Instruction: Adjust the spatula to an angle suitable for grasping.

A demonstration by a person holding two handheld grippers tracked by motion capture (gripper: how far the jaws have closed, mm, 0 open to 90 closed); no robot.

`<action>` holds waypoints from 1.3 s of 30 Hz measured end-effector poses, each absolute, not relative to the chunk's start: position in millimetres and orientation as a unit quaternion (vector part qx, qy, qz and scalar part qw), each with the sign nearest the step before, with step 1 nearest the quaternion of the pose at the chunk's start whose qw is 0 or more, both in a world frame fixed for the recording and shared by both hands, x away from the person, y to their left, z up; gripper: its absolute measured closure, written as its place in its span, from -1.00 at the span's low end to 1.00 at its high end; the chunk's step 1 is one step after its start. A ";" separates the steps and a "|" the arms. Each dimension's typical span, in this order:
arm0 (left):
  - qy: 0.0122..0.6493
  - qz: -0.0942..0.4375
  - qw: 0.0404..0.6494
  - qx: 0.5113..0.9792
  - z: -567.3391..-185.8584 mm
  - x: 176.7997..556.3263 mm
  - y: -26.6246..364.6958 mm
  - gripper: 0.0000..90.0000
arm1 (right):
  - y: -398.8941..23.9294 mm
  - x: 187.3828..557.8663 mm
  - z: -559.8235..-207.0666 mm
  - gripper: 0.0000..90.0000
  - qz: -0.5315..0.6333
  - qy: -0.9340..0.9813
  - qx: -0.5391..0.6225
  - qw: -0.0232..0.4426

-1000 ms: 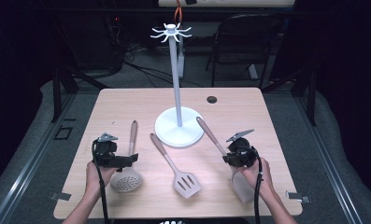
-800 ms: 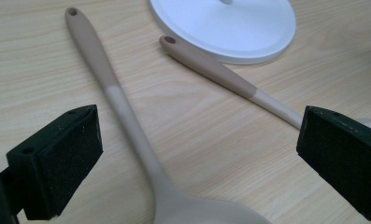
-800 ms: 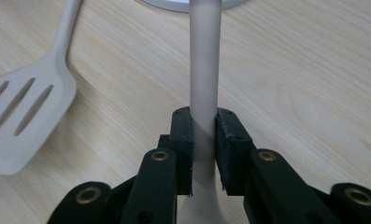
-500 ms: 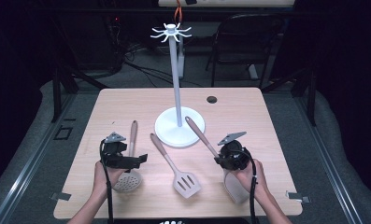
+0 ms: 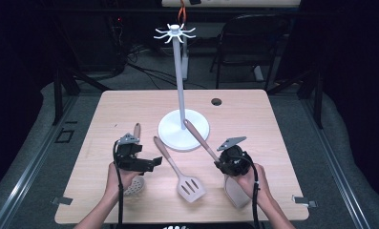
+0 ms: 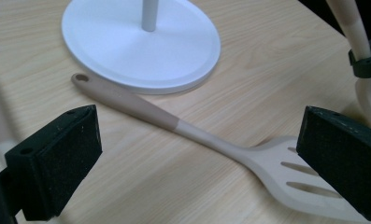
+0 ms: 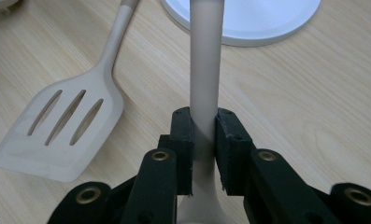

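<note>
Item, held utensil [image 5: 204, 142]: two-tone kitchen utensil, tan handle, pale head. Pinched at the handle just above the head by the right gripper [image 7: 204, 140], jaws pressed on either side of the shaft. Handle slants up and away toward the rack base, its tip over the near rim of the base in the high view. The head [image 5: 236, 191] hangs low beside the right hand; what kind of head it is cannot be told.

Item, hanging rack [image 5: 180, 81]: white pole on a round base [image 5: 170, 131] at mid worktop, crown of hook arms [image 5: 174, 33] at the top. No utensil hangs on it.

Item, slotted turner [image 5: 180, 170]: flat on the worktop [image 5: 254, 114] between the two hands, handle end with hanging hole just beside the base rim. Untouched.

Item, skimmer [image 5: 133, 183]: lies at the near left, handle pointing away, round perforated head partly under the left hand.

Item, left gripper [image 6: 197, 154]: jaws spread wide and bare, facing the turner from above the worktop.

Step in hand, as judged: first utensil lifted, hanging not yet done. Next move calls for raising the handle tip to the crown and threading its end hole over one hook arm, with care not to knock the slim pole.
</note>
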State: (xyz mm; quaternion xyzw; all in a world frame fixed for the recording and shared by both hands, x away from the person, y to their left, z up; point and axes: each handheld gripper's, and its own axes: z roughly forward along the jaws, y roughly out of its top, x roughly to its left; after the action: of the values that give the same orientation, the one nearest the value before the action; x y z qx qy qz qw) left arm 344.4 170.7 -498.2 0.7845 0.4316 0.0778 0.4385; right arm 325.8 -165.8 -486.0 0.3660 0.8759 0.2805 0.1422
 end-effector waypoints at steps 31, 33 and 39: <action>0.391 0.051 0.493 0.775 -484.7 366.4 123.4 -0.93 | -131.1 348.9 -474.2 0.75 0.294 0.882 0.320 0.185; 0.389 0.048 0.494 0.776 -484.0 367.3 119.7 -0.88 | -129.2 348.7 -473.5 0.75 0.296 0.881 0.319 0.187; 0.378 0.041 0.511 0.771 -482.3 367.7 110.6 -0.67 | -125.8 346.0 -472.1 0.75 0.308 0.877 0.315 0.191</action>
State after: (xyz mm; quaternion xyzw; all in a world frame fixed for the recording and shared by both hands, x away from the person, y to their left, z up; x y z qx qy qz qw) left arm 367.7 110.6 -482.3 0.7710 0.3777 0.0412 0.5111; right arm 346.0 -125.8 -472.1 0.3152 0.8771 0.3082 0.1907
